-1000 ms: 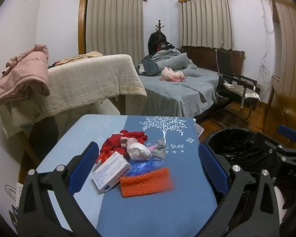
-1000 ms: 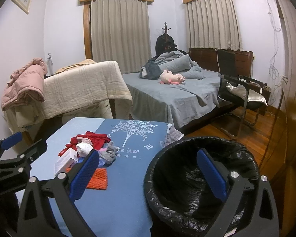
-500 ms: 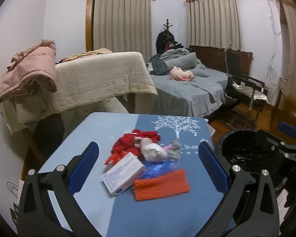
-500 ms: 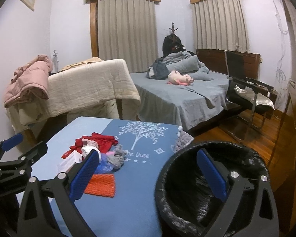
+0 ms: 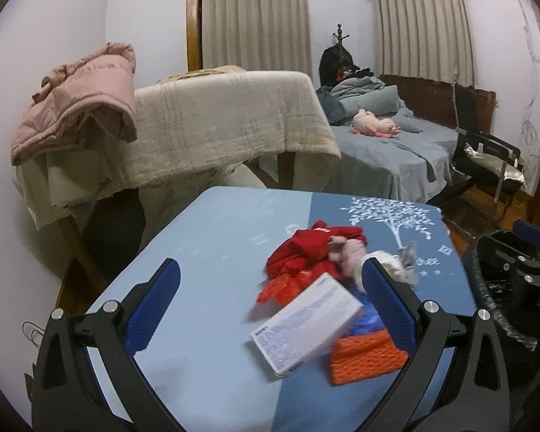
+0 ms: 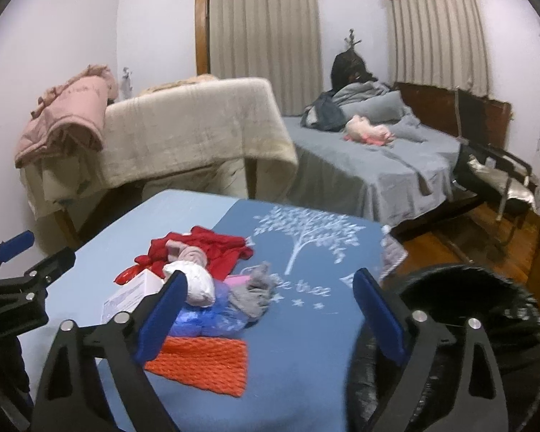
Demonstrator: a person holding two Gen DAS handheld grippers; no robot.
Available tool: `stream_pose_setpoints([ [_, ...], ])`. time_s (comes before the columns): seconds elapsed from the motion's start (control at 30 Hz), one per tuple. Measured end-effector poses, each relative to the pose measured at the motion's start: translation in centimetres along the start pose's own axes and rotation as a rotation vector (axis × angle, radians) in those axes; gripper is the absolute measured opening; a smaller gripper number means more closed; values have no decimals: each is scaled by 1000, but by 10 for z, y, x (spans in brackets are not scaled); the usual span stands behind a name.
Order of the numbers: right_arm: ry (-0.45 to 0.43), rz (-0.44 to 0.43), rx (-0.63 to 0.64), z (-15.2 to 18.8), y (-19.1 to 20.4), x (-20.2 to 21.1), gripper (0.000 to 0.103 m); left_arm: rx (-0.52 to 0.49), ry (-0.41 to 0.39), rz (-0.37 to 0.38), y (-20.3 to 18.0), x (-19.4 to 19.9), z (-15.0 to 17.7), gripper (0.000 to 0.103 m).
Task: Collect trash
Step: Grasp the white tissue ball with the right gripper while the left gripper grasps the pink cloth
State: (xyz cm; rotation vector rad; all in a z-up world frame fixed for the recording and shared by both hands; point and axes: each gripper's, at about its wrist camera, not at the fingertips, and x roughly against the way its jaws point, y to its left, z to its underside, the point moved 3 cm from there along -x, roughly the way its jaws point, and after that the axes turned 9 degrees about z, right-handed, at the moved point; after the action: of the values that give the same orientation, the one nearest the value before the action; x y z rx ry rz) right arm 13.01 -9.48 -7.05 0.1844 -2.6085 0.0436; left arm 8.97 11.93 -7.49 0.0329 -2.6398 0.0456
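Note:
A pile of trash lies on the blue table (image 5: 205, 244): a white carton (image 5: 306, 324), an orange mesh piece (image 5: 367, 354), red wrapping (image 5: 306, 252), a white crumpled wad (image 6: 194, 284), a blue plastic bag (image 6: 205, 318) and a grey scrap (image 6: 255, 288). A black-lined bin (image 6: 468, 324) stands at the table's right edge. My left gripper (image 5: 270, 309) is open and empty, its right finger over the pile. My right gripper (image 6: 270, 313) is open and empty above the table, just right of the pile.
Behind the table stand a rack draped with a beige blanket (image 5: 226, 126) and a pink jacket (image 5: 79, 97), a grey bed (image 6: 360, 165) with a pink toy, and a black chair (image 6: 493, 172) on the wooden floor.
Both grippers have swung left and moved closer to the table. The trash pile now sits to the right in the left wrist view, and the bin has slid to the right edge of both views.

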Motion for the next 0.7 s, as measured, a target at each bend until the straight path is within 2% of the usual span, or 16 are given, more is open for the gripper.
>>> stream_pose_setpoints([
  [0.43, 86, -121, 69, 10, 56, -59, 75, 30, 51, -6, 26, -44, 13, 98],
  [0.63, 140, -183, 86, 18, 65, -77, 58, 32, 70, -4, 30, -54, 17, 98],
  [0.7, 158, -215, 93, 20, 68, -80, 45, 35, 75, 1, 31, -56, 17, 98],
])
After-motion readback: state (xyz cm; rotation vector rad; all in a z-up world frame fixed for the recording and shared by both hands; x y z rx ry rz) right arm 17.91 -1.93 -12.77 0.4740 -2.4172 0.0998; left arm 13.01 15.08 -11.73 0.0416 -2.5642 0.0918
